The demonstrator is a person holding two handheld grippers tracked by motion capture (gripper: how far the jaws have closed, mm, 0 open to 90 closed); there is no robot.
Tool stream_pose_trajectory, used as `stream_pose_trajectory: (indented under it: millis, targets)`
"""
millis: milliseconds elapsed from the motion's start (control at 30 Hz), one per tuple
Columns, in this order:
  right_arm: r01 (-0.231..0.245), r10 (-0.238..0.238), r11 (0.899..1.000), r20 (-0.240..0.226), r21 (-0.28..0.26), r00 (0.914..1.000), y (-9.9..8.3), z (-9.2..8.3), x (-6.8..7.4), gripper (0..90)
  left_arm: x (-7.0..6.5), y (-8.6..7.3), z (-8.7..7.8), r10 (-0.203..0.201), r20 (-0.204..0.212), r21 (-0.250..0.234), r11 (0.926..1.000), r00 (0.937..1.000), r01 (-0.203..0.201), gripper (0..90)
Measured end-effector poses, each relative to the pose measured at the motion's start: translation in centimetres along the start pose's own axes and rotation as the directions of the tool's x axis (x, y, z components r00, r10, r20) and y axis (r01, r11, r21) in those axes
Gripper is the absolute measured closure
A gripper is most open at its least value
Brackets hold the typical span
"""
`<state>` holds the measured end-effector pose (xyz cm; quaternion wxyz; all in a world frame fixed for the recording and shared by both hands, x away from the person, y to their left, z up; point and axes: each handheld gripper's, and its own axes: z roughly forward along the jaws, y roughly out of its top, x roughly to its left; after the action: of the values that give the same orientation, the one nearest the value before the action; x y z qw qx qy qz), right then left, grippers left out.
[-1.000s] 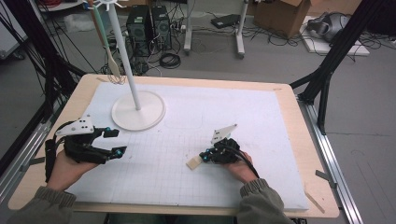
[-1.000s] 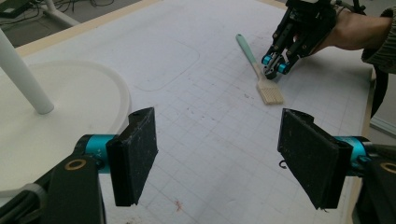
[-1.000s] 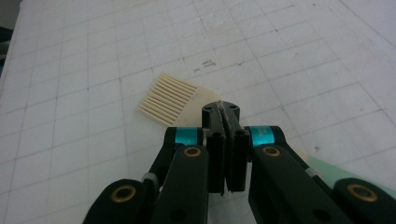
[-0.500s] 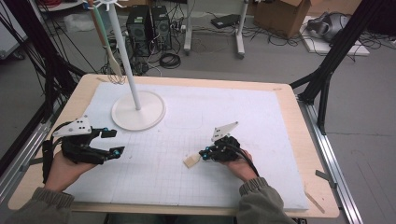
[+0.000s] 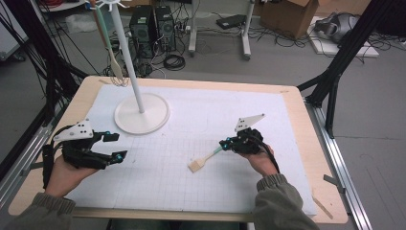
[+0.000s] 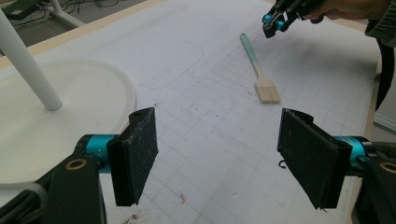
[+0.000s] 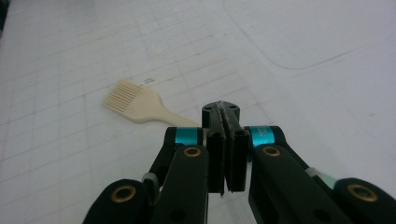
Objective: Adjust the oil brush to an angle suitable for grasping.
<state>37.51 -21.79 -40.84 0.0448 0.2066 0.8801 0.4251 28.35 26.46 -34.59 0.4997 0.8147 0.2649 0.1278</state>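
One cream silicone pastry brush with a teal handle (image 5: 205, 159) is pinched by its handle in the right gripper (image 5: 224, 144), head low over the white gridded worktop (image 5: 201, 115). The left gripper (image 5: 115, 146) hovers, jaws spread. One white round-based stand (image 5: 141, 113) carries one hanging utensil (image 5: 111, 52).

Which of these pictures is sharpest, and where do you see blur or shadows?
High view: even light, soft overall, faint shadow under the brush. Left gripper view: the pads are fairly crisp, the brush softer. Right gripper view: the shut right gripper is sharp, the brush slightly soft.
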Motion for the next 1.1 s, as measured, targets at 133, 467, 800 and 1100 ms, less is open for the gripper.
stream_pose_trajectory:
  millis: [133, 467, 800, 1100]
  targets:
    - [-0.010, 0.010, 1.000, 0.013, -0.002, 0.9999, -0.1, 0.1, -0.8, 89.3, 0.0, -0.1, 0.1, -0.001, 0.002, 0.004, 1.0000, 1.0000, 0.001, 29.1]
    - [-0.039, 0.038, 0.999, 0.044, 0.027, 0.9983, -0.8, 1.7, -2.2, 89.3, 0.0, -0.3, 0.4, -0.004, 0.009, 0.013, 0.9999, 0.9999, 0.003, 29.1]
    - [-0.070, 0.066, 0.996, 0.069, 0.047, 0.9954, -1.3, 2.2, -3.0, 89.3, 0.0, -0.3, 0.3, -0.004, 0.007, 0.014, 0.9999, 1.0000, 0.004, 29.2]
    - [-0.065, 0.061, 0.996, 0.073, 0.061, 0.9955, -1.3, 2.5, -3.0, 89.3, 0.0, -0.3, 0.3, 0.000, 0.007, 0.017, 0.9999, 1.0000, 0.000, 29.2]
